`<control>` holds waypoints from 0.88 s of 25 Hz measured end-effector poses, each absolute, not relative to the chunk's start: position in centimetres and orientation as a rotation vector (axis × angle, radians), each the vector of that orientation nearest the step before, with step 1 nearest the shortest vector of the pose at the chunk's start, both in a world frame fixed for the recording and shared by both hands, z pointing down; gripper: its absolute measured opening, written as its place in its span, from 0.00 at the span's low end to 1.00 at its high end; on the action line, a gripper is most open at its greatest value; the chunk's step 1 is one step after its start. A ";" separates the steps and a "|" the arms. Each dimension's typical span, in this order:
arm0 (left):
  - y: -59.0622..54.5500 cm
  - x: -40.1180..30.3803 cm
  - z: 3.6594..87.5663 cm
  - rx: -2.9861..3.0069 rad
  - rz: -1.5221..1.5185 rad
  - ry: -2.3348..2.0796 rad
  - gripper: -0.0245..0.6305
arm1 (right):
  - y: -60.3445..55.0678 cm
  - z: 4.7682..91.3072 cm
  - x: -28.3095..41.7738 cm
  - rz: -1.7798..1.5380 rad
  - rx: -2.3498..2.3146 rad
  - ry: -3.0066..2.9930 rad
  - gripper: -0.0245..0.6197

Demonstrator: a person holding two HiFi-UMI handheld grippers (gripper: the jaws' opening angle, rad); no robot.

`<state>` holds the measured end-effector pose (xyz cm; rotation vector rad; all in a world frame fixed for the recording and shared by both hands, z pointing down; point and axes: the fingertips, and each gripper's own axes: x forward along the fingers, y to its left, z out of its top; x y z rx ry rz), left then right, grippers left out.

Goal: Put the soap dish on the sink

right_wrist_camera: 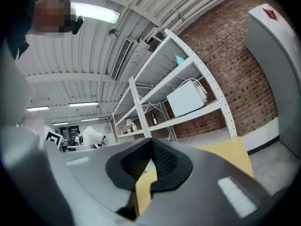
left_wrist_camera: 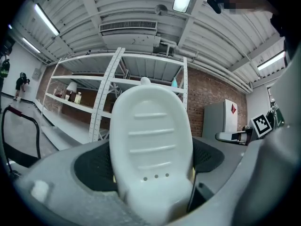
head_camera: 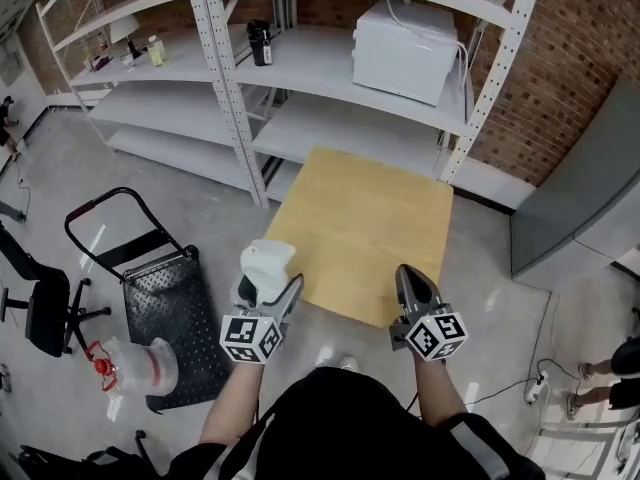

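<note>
A white oval soap dish (head_camera: 267,260) with ridges and small drain holes stands upright between the jaws of my left gripper (head_camera: 266,290), which is shut on its lower end. It fills the left gripper view as the soap dish (left_wrist_camera: 151,140). I hold it just off the near left corner of a tan wooden table (head_camera: 365,223). My right gripper (head_camera: 412,286) hovers over the table's near edge, and its jaws are shut with nothing between them. In the right gripper view the black pads of the right gripper (right_wrist_camera: 151,160) meet. No sink shows in any view.
White metal shelving (head_camera: 300,78) stands behind the table and carries a white box-shaped appliance (head_camera: 405,48). A black hand cart (head_camera: 150,273), an office chair (head_camera: 45,308) and a plastic jug (head_camera: 140,363) are on the floor to the left. A grey cabinet (head_camera: 585,198) is to the right.
</note>
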<state>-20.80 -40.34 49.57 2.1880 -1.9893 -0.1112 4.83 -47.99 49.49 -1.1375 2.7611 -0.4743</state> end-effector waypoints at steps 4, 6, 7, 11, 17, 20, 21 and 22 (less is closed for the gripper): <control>-45.2 -16.9 49.3 2.224 -0.109 -1.948 0.75 | -51.4 49.4 9.0 -0.461 -1.186 2.751 0.05; -47.1 -14.9 49.2 2.247 -0.114 -1.918 0.75 | -52.9 49.2 11.1 -0.445 -1.223 2.739 0.05; -48.0 -14.1 49.3 2.256 -0.115 -1.901 0.75 | -53.6 49.2 12.1 -0.443 -1.243 2.729 0.05; -50.6 -11.6 50.2 2.288 -0.085 -1.831 0.75 | -55.7 49.9 14.7 -0.466 -1.303 2.696 0.05; -53.1 -10.4 52.3 2.304 -0.028 -1.732 0.75 | -56.6 51.5 15.4 -0.509 -1.392 2.669 0.05; -54.9 -10.3 54.0 2.281 0.007 -1.690 0.75 | -57.8 52.6 15.0 -0.537 -1.420 2.679 0.05; -55.4 -10.3 54.7 2.271 0.022 -1.672 0.75 | -58.1 53.0 14.8 -0.543 -1.431 2.685 0.05; -55.9 -10.3 55.4 2.258 0.041 -1.655 0.75 | -58.3 53.4 14.7 -0.550 -1.443 2.691 0.05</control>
